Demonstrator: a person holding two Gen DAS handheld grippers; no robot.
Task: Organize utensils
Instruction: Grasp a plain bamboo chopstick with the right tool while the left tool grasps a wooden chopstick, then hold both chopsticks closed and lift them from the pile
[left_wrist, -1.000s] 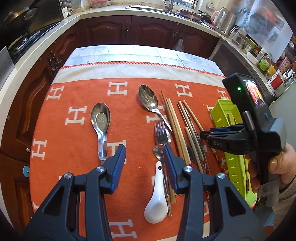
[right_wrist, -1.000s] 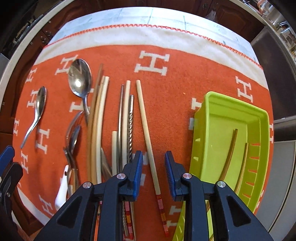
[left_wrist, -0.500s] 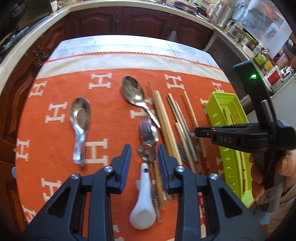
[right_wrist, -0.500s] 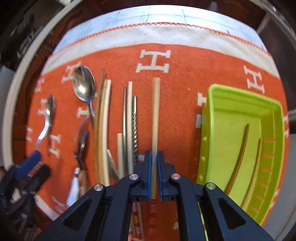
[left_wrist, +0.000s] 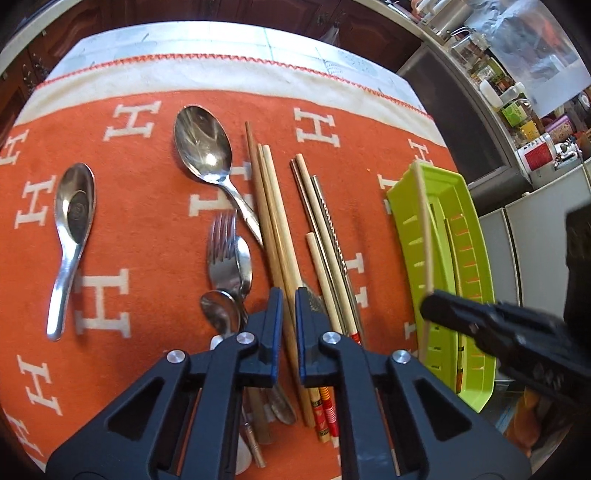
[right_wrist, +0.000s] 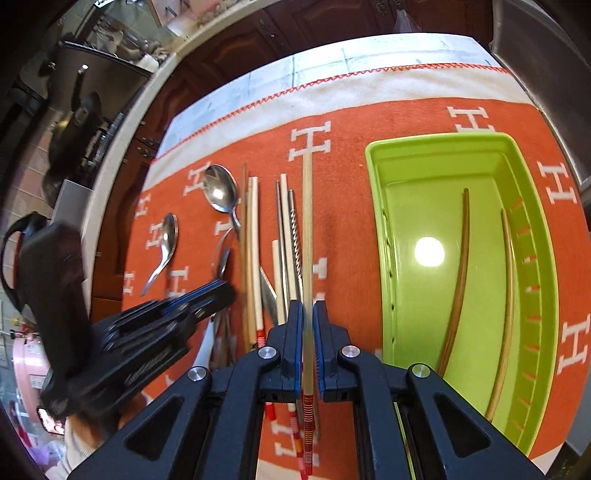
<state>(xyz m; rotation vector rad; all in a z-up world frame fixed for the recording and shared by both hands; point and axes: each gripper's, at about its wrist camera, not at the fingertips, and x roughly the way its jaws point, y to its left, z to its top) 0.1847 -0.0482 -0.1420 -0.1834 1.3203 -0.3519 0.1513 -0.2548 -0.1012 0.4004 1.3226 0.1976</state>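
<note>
My right gripper (right_wrist: 307, 332) is shut on a pale chopstick (right_wrist: 307, 229) with a red-striped end, lifted off the cloth beside the green tray (right_wrist: 373, 173). The tray holds two brown chopsticks (right_wrist: 460, 280). In the left wrist view the held chopstick (left_wrist: 424, 229) hangs over the tray (left_wrist: 476, 258). My left gripper (left_wrist: 289, 325) is nearly shut around a light wooden chopstick (left_wrist: 275, 221) that lies among several chopsticks on the orange cloth. A large spoon (left_wrist: 205, 147), a fork (left_wrist: 221, 254) and a metal soup spoon (left_wrist: 72, 221) lie to the left.
An orange cloth with white H marks (left_wrist: 140, 221) covers the table. A white ceramic spoon (left_wrist: 243, 454) lies under my left gripper. Metal chopsticks (left_wrist: 328, 229) lie right of the wooden ones. Counter, jars and appliances (left_wrist: 524, 122) stand at the right.
My right gripper closed on the pale chopstick and lifted it toward the tray. My left gripper moved right, from over the spoons to the wooden chopsticks, and narrowed around one.
</note>
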